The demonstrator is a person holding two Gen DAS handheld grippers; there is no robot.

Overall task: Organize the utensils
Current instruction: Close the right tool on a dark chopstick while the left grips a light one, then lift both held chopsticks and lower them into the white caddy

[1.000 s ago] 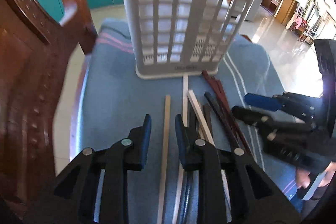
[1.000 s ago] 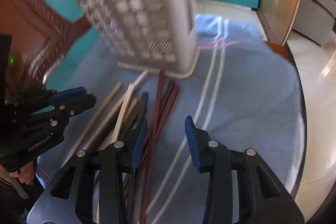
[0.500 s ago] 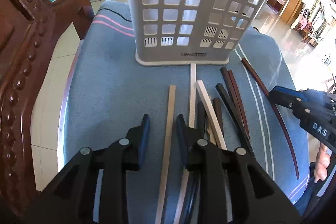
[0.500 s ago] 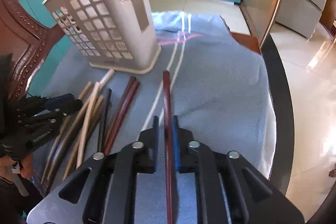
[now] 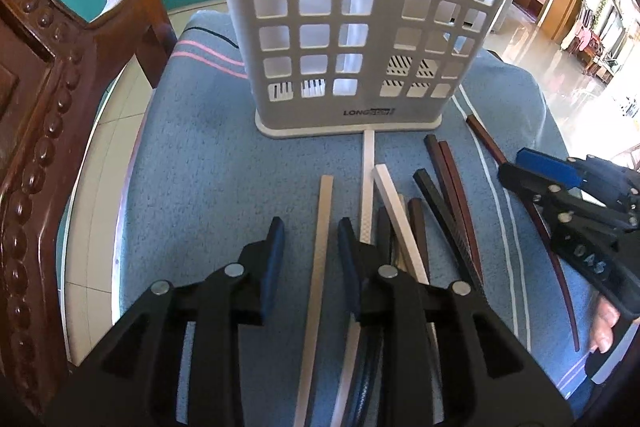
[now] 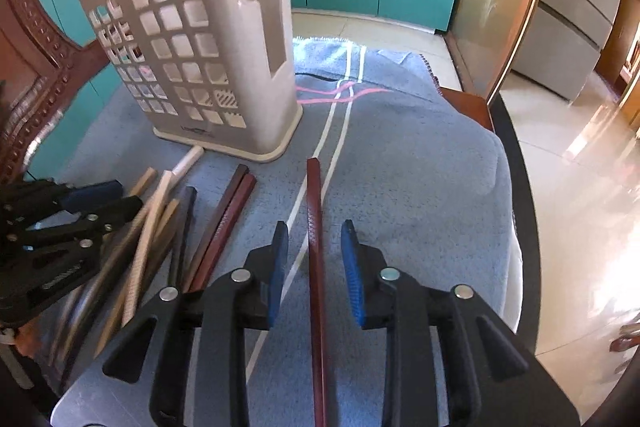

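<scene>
Apparently lining up pickups, the left gripper (image 5: 308, 239) straddles a pale flat wooden chopstick (image 5: 322, 247), jaws opening, untouched. Opening too, the right gripper (image 6: 314, 247) brackets a dark red lacquered chopstick (image 6: 314, 211) before the grey slotted plastic utensil holder (image 6: 208, 67).

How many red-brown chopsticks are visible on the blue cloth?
3. A chopstick pair lies side by side beside the pile, before the basket; the third chopstick lies apart, between the right gripper's opening jaws. Others may hide in the pile.
</scene>
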